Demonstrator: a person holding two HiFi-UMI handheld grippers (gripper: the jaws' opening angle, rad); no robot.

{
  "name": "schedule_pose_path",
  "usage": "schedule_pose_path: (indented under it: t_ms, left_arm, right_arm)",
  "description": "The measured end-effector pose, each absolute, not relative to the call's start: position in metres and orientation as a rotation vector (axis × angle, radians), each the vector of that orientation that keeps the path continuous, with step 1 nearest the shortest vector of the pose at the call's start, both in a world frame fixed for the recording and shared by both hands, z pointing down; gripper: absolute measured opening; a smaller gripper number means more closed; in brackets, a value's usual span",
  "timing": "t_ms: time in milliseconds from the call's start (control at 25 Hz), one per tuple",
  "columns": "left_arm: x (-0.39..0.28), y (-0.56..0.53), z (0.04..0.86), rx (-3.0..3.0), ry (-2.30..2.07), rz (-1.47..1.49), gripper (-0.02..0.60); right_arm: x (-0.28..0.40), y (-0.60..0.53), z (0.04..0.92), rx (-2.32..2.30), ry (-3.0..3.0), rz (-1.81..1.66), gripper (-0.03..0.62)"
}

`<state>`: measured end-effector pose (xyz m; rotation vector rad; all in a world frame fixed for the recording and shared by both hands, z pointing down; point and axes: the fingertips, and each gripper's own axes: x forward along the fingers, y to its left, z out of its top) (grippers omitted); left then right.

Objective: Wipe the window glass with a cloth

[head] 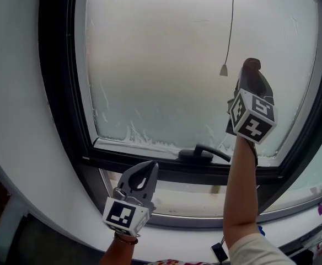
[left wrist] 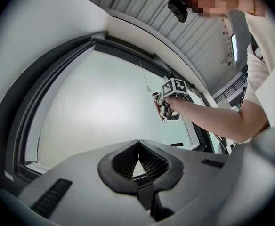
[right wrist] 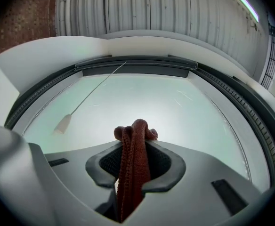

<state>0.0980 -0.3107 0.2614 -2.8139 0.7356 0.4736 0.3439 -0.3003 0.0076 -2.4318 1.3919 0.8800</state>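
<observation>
Right gripper view: right gripper (right wrist: 134, 147) clamps cloth (right wrist: 132, 178) near glass (right wrist: 184, 112).

Warehouse-like hall: corrugated metal ceiling (right wrist: 151, 8), brick wall (right wrist: 20, 18), black-framed window (head: 194, 65).

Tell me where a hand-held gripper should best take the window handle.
Probably grip the window handle at its slim right end, coming from the room side, jaws above and below: the lever lies level along the lower sash.

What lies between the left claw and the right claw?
The black window handle, on the dark lower frame bar, lies between the left claw and the right claw, which holds a red cloth. The head view shows it.
</observation>
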Motion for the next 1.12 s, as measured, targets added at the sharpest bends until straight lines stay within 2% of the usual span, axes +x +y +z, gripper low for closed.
schedule_pose_path:
  t_ms: [1120]
  left_arm:
    - [-0.003, -0.341, 0.257, -2.728, 0.891, 0.454, 0.02]
  right_arm:
    - [0.21, -0.378, 0.016, -2.214, 1.62, 0.817, 0.101]
